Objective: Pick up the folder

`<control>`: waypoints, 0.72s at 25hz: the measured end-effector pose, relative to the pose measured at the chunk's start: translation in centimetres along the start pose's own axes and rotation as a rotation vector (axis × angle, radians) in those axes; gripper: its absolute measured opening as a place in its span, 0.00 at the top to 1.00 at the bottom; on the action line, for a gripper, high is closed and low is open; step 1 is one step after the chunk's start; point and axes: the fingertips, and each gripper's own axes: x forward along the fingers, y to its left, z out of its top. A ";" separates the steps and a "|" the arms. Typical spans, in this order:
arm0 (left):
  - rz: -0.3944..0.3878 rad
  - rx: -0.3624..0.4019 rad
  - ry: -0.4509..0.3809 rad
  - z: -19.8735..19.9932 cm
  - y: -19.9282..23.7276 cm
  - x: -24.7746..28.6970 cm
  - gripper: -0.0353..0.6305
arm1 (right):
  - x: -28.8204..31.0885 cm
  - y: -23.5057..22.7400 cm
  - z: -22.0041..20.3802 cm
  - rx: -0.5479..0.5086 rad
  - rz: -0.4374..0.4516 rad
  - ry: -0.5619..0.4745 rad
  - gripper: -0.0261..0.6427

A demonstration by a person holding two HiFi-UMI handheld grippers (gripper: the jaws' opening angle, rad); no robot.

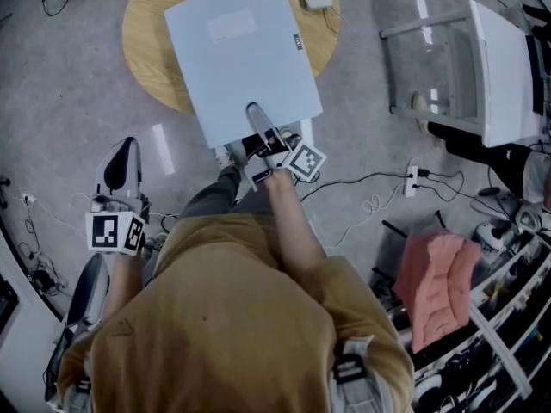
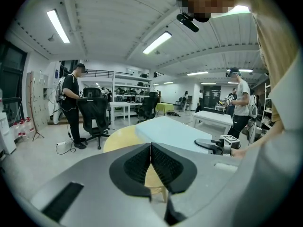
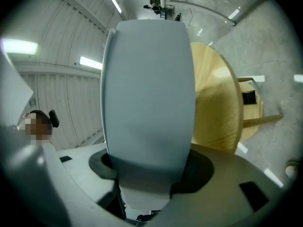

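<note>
Folder [image 1: 241, 54], pale blue, sits over the round wooden table [image 1: 146, 41], its near edge jutting past the table's rim toward the person. The right gripper [image 1: 258, 126] clamps that near edge between its jaws. The left gripper [image 1: 123, 157], jaws pressed together and empty, hangs well clear of the table's rim.

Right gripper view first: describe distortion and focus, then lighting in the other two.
Right gripper view: strong fisheye bulges the folder, dark vignette at the corners, its near end soft. Left gripper view: ceiling lights glare. Head view: even, dim light, little shadow on the round table.
</note>
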 end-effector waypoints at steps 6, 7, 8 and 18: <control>-0.009 0.013 -0.051 2.0 -0.4 0.4 0.94 | 2.2 7.1 2.2 -0.062 0.127 -0.019 0.56; -0.009 0.014 -0.059 2.2 -0.6 0.4 0.94 | 2.3 8.4 2.5 -0.069 0.149 -0.023 0.56; -0.010 0.014 -0.067 2.5 -0.7 0.3 0.94 | 2.3 9.6 2.8 -0.074 0.169 -0.027 0.56; -0.003 0.028 -0.175 7.0 -1.9 -0.6 0.94 | 1.5 20.9 5.7 -0.211 0.297 -0.078 0.56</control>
